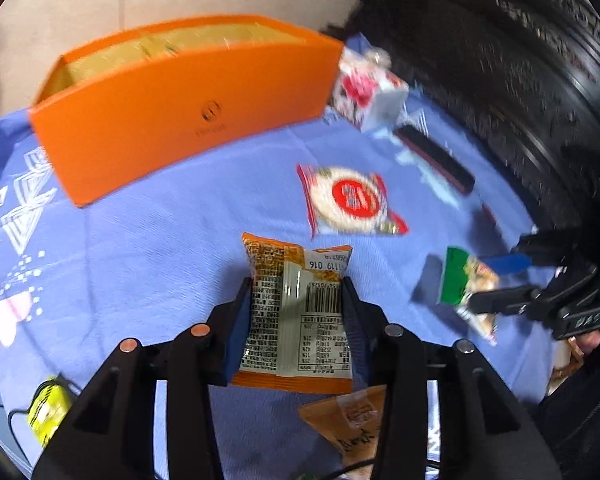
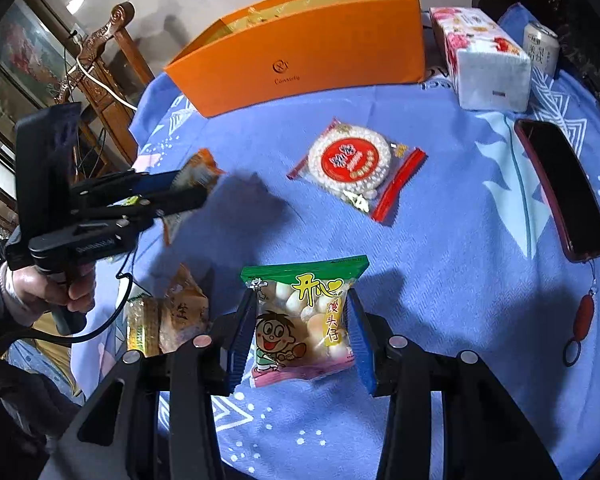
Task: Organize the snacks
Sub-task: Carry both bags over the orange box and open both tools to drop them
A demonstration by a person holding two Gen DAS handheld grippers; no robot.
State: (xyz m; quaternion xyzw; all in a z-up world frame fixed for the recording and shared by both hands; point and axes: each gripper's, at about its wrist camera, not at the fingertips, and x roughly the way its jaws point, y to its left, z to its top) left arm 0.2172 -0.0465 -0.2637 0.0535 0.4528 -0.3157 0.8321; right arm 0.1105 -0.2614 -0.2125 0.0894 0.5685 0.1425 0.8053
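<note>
My left gripper [image 1: 296,284] is shut on an orange snack packet [image 1: 296,312], held back side up above the blue cloth. In the right wrist view that gripper [image 2: 204,188] hovers at the left with the packet [image 2: 198,174] between its pads, a hand on its handle. My right gripper [image 2: 300,296] is shut on a green packet of small white puffs [image 2: 300,320] with a cartoon face. The left wrist view shows it [image 1: 496,280] at the right edge with the green packet [image 1: 460,280]. An open orange box [image 2: 300,52] stands at the back of the table.
A round white cracker packet with a red label [image 2: 356,164] lies mid-table. A floral tissue box [image 2: 484,56], a can [image 2: 540,44] and a dark phone [image 2: 560,192] sit at the right. Two more snack packets [image 2: 168,320] lie near the front left. A carved wooden chair [image 2: 100,60] stands beyond the table's left edge.
</note>
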